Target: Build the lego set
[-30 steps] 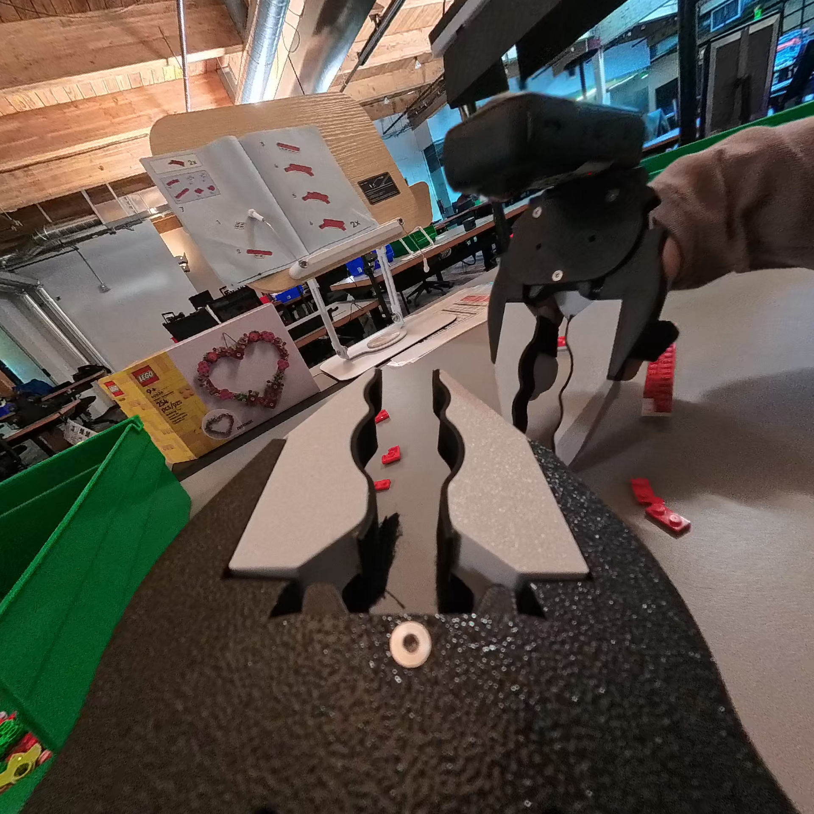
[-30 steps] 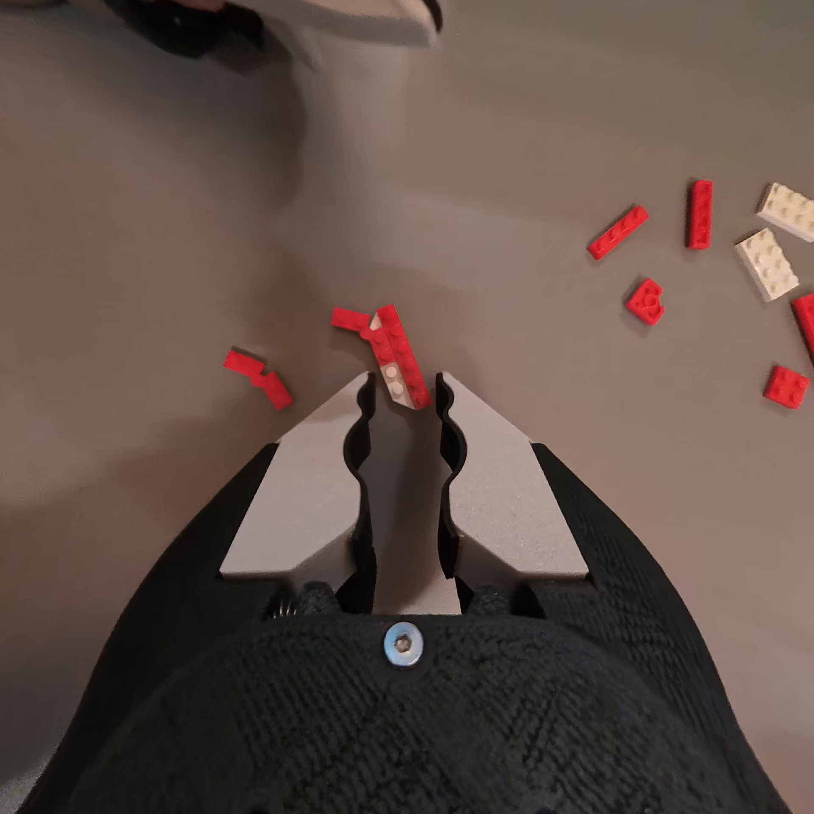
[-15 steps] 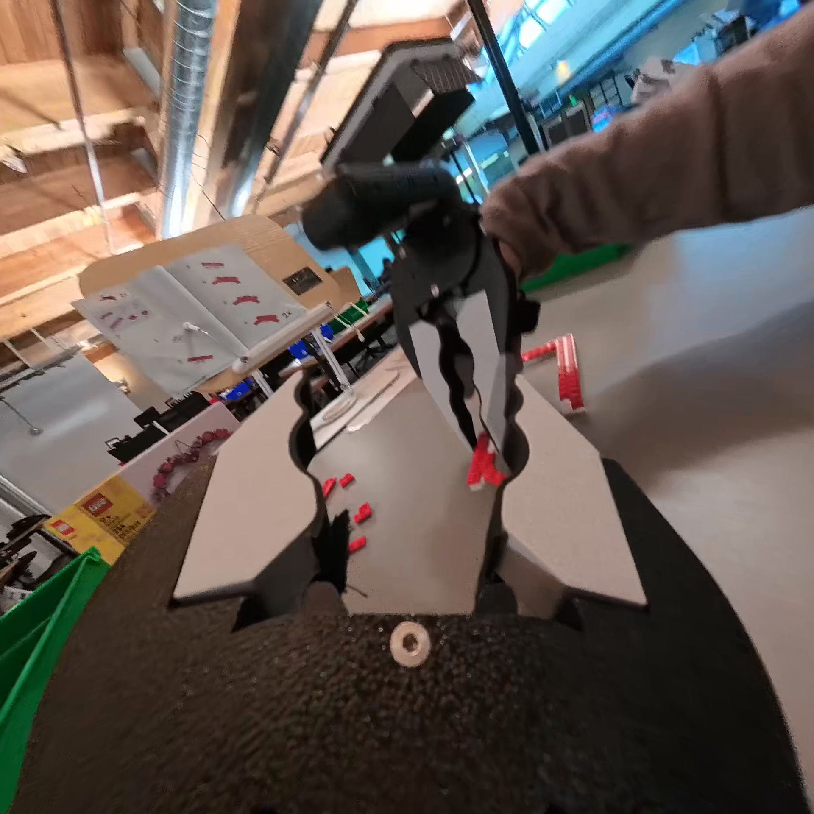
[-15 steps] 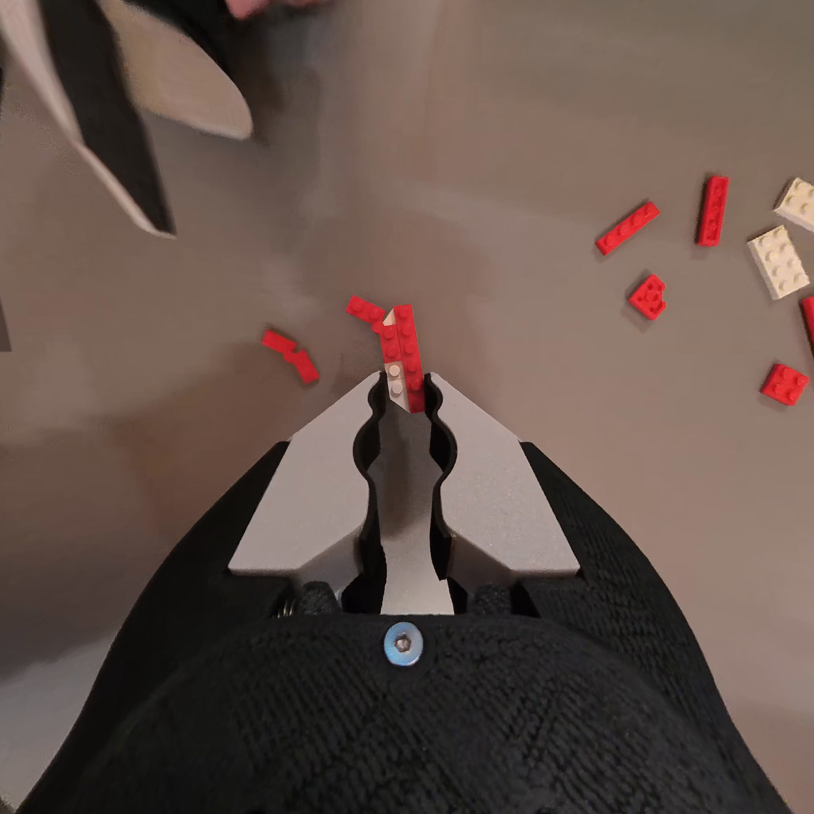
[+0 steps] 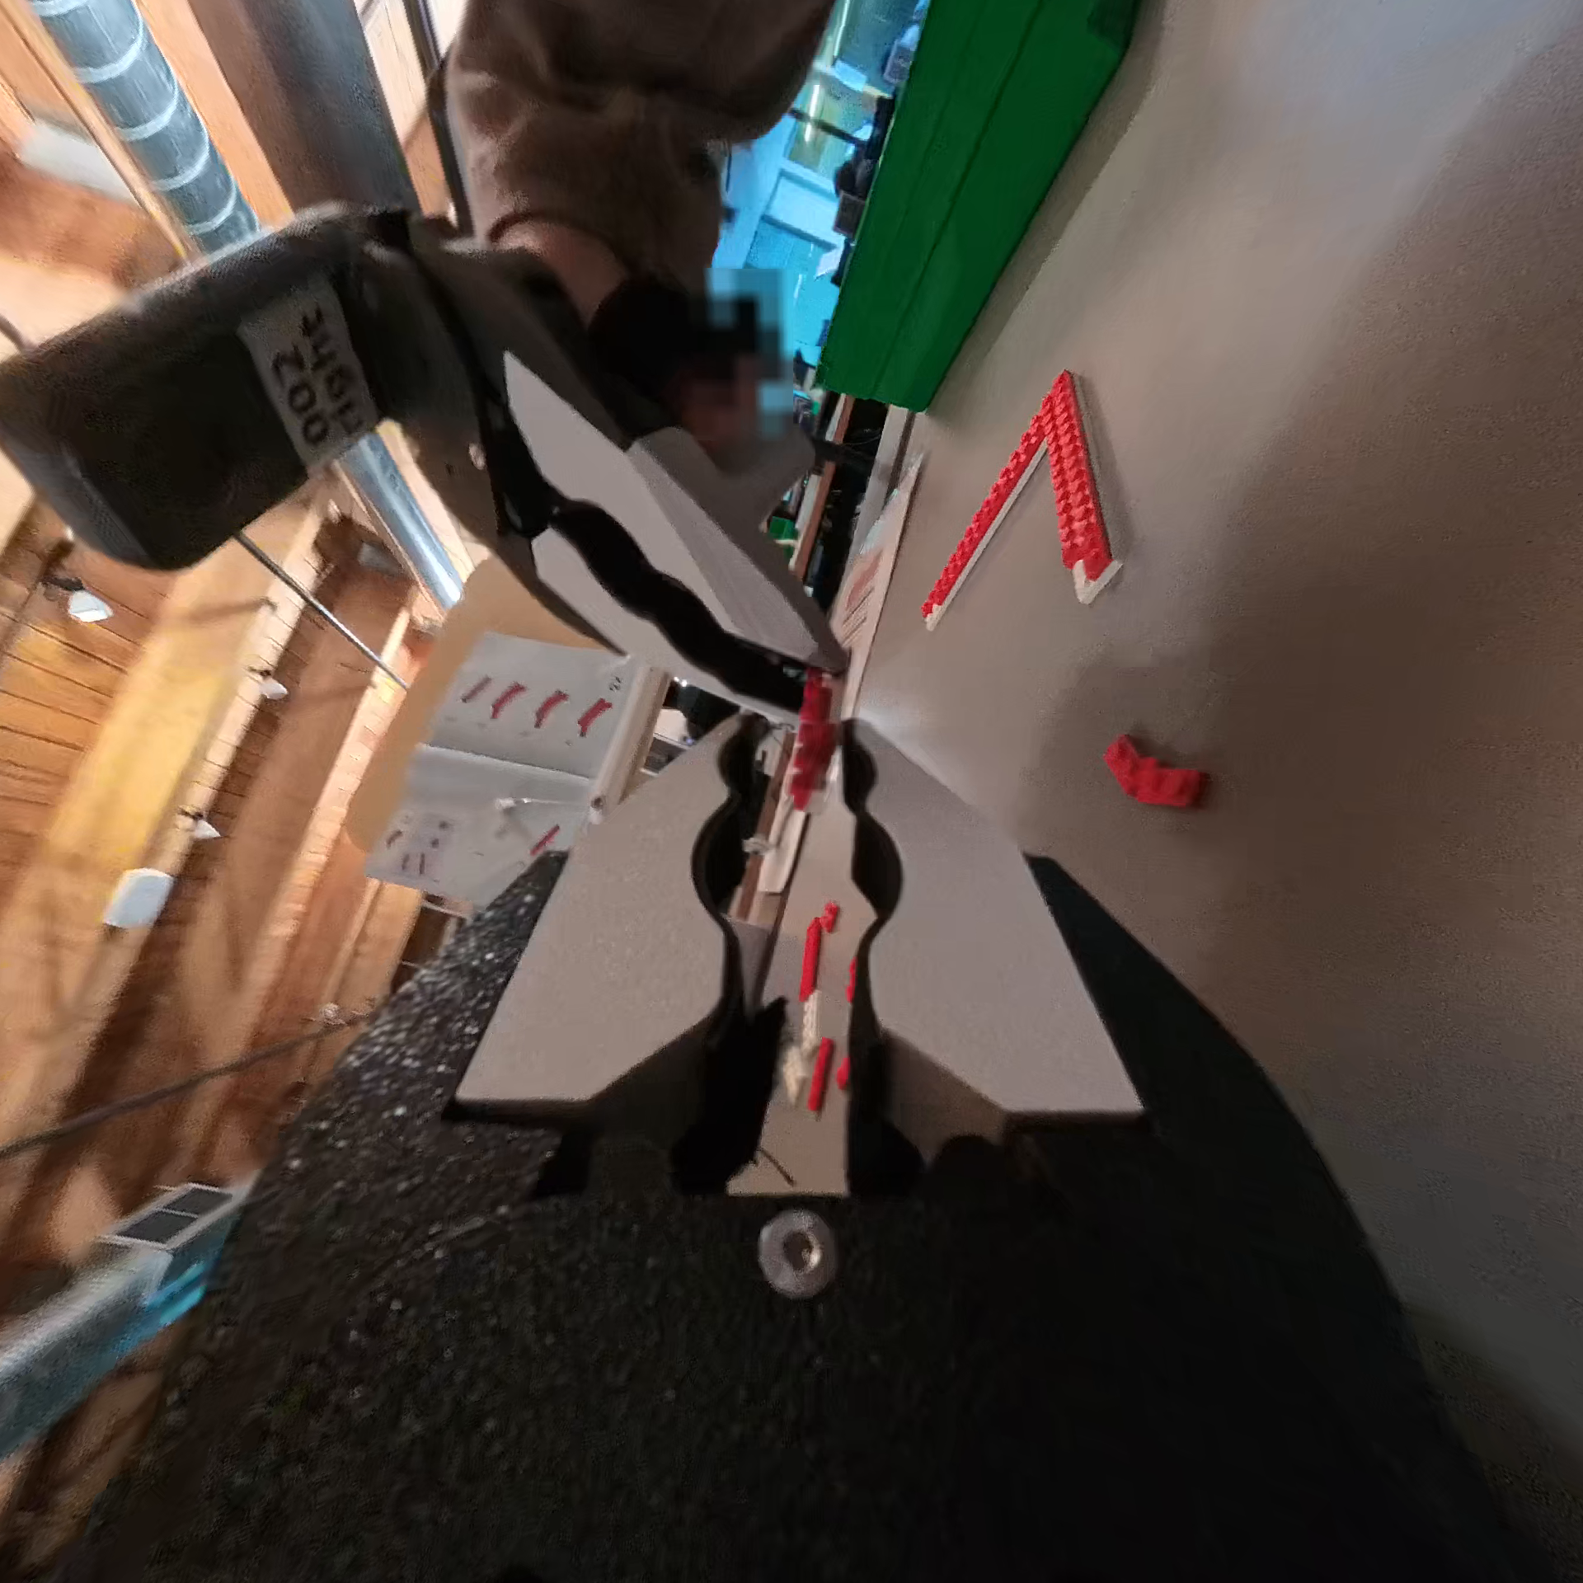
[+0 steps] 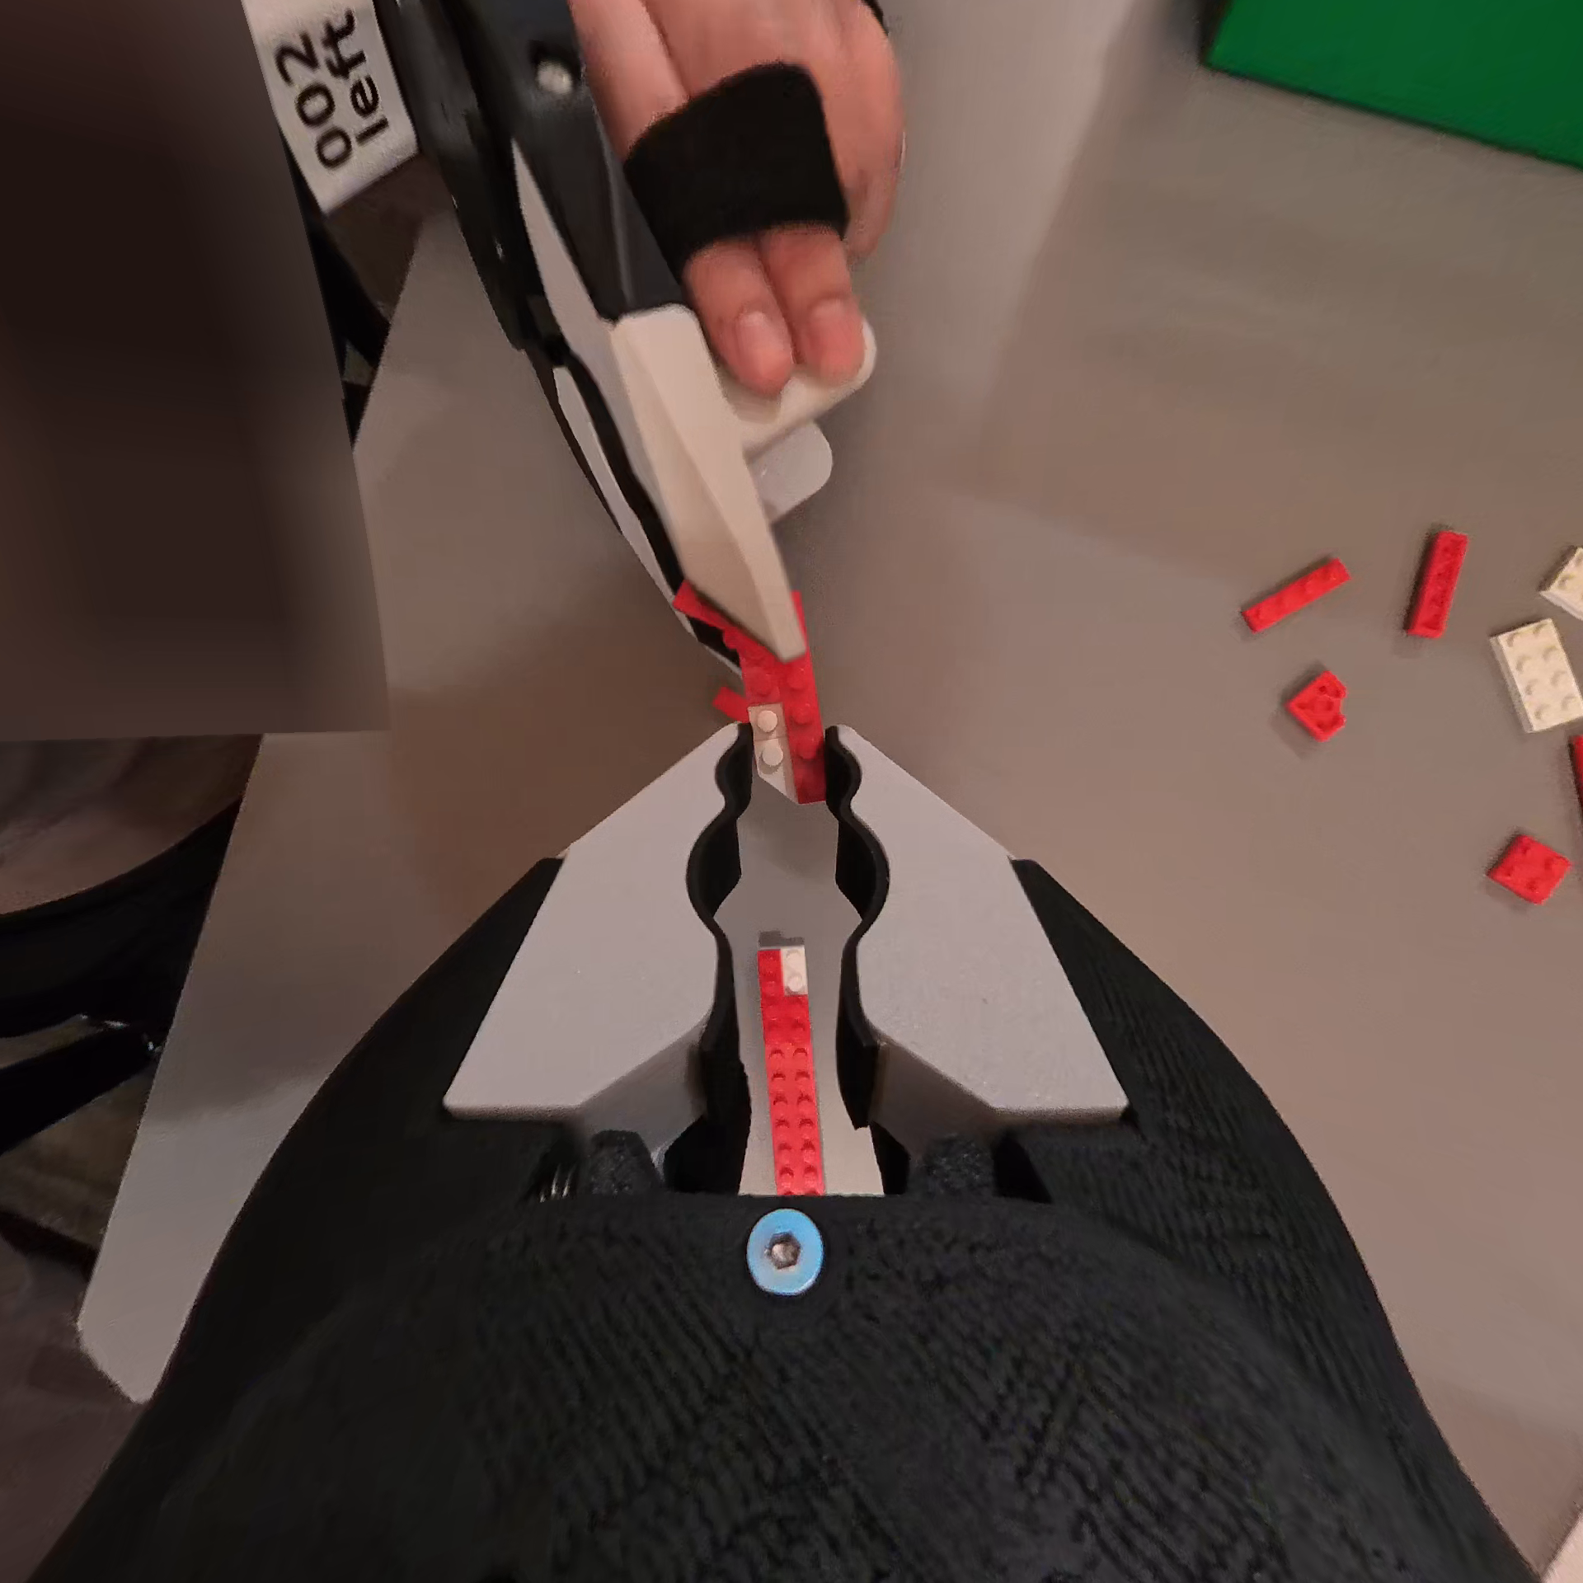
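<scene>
My right gripper [image 6: 790, 738] is shut on the near end of a small red and white brick piece [image 6: 797, 711] and holds it above the grey table [image 6: 1114, 428]. My left gripper [image 6: 749, 638] comes in from above, rolled on its side, and its fingers are shut on the far end of the same piece. In the left wrist view the piece [image 5: 814, 754] sits between my left gripper's tips [image 5: 797, 732], with the right gripper [image 5: 822, 664] meeting it from the upper left. A long red strip [image 6: 792, 1071] lies on the table below.
Loose red bricks [image 6: 1293, 595] and white bricks [image 6: 1533, 685] lie at the right. A red V-shaped build [image 5: 1054, 480] and a small red piece [image 5: 1156, 775] lie on the table. A green bin [image 5: 968, 171] stands behind. An instruction booklet [image 5: 531, 728] stands on a holder. The table edge [image 6: 240, 985] is at the left.
The right gripper lifted the piece off the table. The left gripper rolled onto its side, moved in and closed from wide open onto the piece's far end.
</scene>
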